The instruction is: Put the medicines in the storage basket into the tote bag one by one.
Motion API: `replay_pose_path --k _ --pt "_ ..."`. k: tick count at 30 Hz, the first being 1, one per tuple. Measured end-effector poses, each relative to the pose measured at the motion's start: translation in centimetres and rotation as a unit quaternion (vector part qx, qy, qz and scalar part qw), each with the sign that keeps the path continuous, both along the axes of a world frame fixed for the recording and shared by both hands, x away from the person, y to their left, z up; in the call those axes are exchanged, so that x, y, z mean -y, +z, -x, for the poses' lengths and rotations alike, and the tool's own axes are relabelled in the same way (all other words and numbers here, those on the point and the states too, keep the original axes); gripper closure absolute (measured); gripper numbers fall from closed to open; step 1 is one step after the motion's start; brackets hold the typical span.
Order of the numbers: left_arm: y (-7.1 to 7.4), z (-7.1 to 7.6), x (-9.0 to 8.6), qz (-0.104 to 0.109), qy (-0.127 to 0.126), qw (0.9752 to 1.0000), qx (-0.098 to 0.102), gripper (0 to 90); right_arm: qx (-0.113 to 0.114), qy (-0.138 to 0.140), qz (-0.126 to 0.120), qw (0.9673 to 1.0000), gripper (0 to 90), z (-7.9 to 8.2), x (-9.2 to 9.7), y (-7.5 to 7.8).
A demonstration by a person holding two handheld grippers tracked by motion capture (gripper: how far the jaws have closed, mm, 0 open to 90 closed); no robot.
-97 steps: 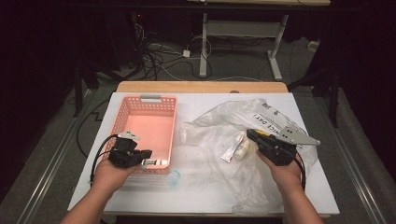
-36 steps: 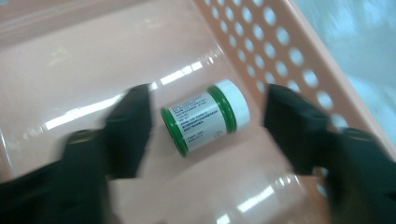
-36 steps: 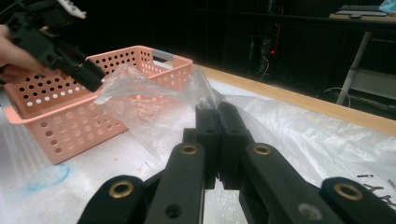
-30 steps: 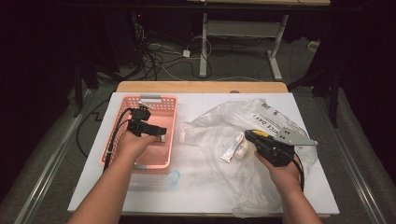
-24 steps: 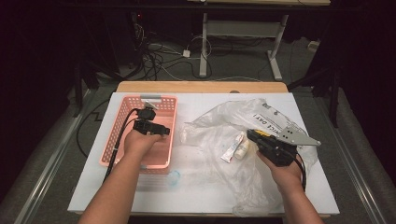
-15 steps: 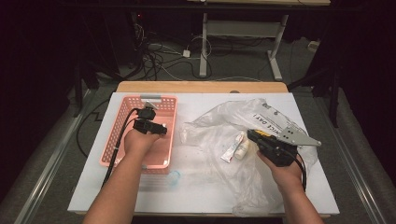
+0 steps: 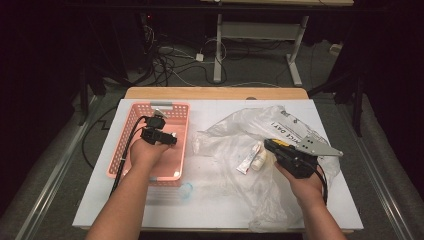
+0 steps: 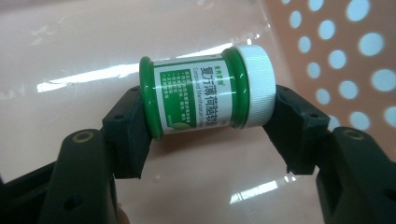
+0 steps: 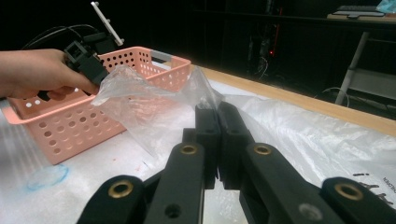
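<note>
We hold the jar (image 8: 205, 91) end to end in the left gripper (image 8: 208, 140) over the basket (image 7: 131, 131) floor at 9 o'clock on the bench (image 7: 210, 200); lower before releasing, while the right gripper (image 9: 218, 135) pinches the bag (image 9: 140, 100).

A white table top (image 7: 215, 200) with a wooden strip (image 7: 215, 93) along its far edge is seen under bright light, while the room around it is left dark. Grey floor (image 7: 60, 165) is shown to the left and right of the table. Beyond the far edge, tangled cables (image 7: 175, 65) are spread on the floor, and a white-legged desk frame (image 7: 260, 35) is placed further back.
</note>
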State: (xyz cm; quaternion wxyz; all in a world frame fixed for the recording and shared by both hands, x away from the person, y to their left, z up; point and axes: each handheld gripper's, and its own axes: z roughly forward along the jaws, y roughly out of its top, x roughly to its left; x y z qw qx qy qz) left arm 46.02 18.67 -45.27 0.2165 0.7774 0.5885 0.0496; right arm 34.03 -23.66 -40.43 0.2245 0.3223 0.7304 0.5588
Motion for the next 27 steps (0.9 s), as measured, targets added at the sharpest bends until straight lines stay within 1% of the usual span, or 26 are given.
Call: replay_pose_path --k 7,10,12,15,18,20,21,22,24,27 --pt "0.8 1.0 0.3 0.009 -0.014 0.9998 0.013 35.1 0.001 0.001 0.000 1.0000 89.7 0.0 0.0 0.0" --pt "1.2 1.7 0.4 0.017 -0.018 0.9995 0.018 35.1 0.001 0.001 0.001 1.0000 89.7 0.0 0.0 0.1" --pt "1.6 2.2 0.5 0.014 -0.026 0.9992 0.025 35.1 0.003 0.003 0.001 1.0000 89.7 0.0 0.0 0.1" --pt "2.3 2.8 0.5 0.013 -0.032 0.9988 0.034 35.1 0.003 0.002 0.000 1.0000 89.7 0.1 0.0 0.2" --pt "3.0 3.6 0.3 0.018 -0.035 0.9983 0.042 35.1 0.003 0.003 0.001 1.0000 89.7 0.1 -0.1 0.2" --pt "3.4 4.2 0.4 0.009 -0.044 0.9979 0.047 35.1 0.004 0.004 0.000 1.0000 89.7 0.1 -0.1 0.3" --pt "3.5 4.6 0.5 0.004 -0.048 0.9974 0.052 35.1 0.005 0.004 0.000 1.0000 89.8 0.1 -0.1 0.3" --pt "3.7 4.9 0.5 0.002 -0.052 0.9970 0.057 35.1 0.004 0.004 0.000 1.0000 89.8 0.1 -0.1 0.3" --pt "3.9 5.7 0.4 0.012 -0.056 0.9961 0.068 35.1 0.005 0.005 0.000 1.0000 89.9 0.1 -0.1 0.3" --pt "4.1 6.8 0.4 0.007 -0.062 0.9950 0.079 35.1 0.004 0.006 0.000 1.0000 90.0 0.2 -0.1 0.3"
